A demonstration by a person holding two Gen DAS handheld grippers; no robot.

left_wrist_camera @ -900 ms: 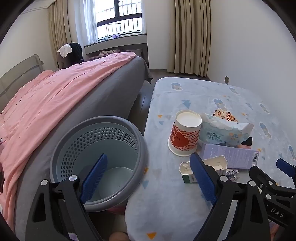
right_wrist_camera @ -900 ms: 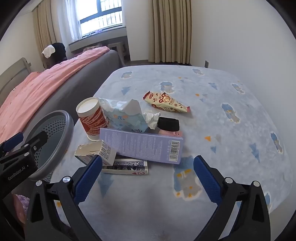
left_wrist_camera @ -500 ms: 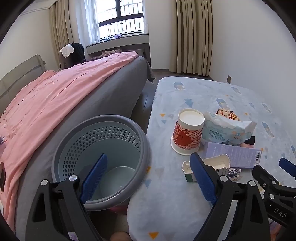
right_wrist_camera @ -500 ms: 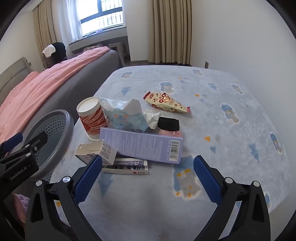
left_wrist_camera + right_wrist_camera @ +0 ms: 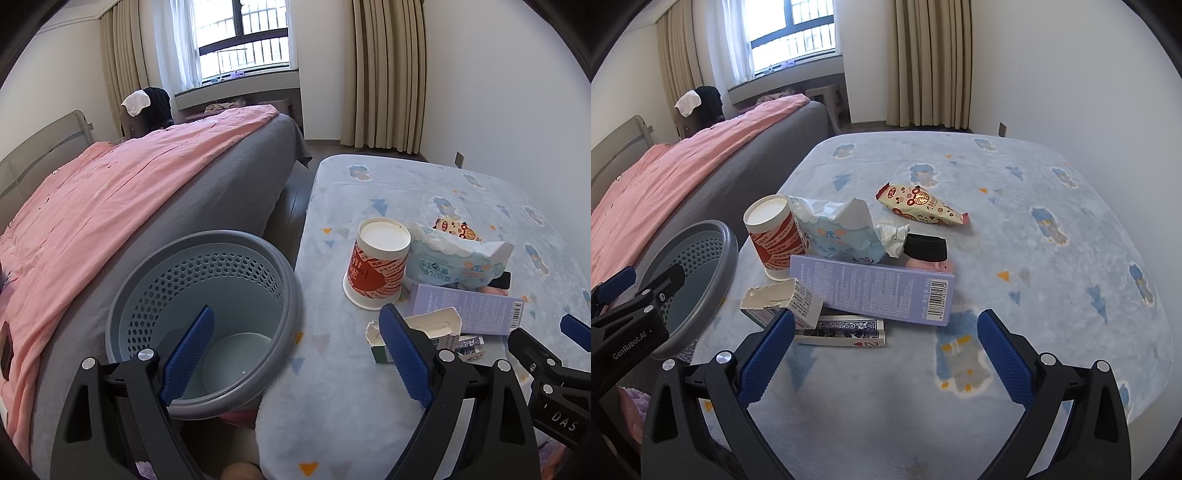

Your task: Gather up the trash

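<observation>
Your right gripper (image 5: 884,354) stood wide open and held nothing, tilted down toward the pile of trash on the blanket-covered table (image 5: 1052,266). The purple box (image 5: 871,291) made the handiest landmark — it lay flat with its long side running across the gripper's line, barcode end toward your right. Just in front of its left end sat the torn white carton (image 5: 783,301), the piece nearest your right gripper's left finger, with a playing card (image 5: 846,332) under it. Your left gripper (image 5: 295,354) was equally open and empty, hanging over the edge between the table and the grey basket (image 5: 207,295) — left of the box and apparently empty.
</observation>
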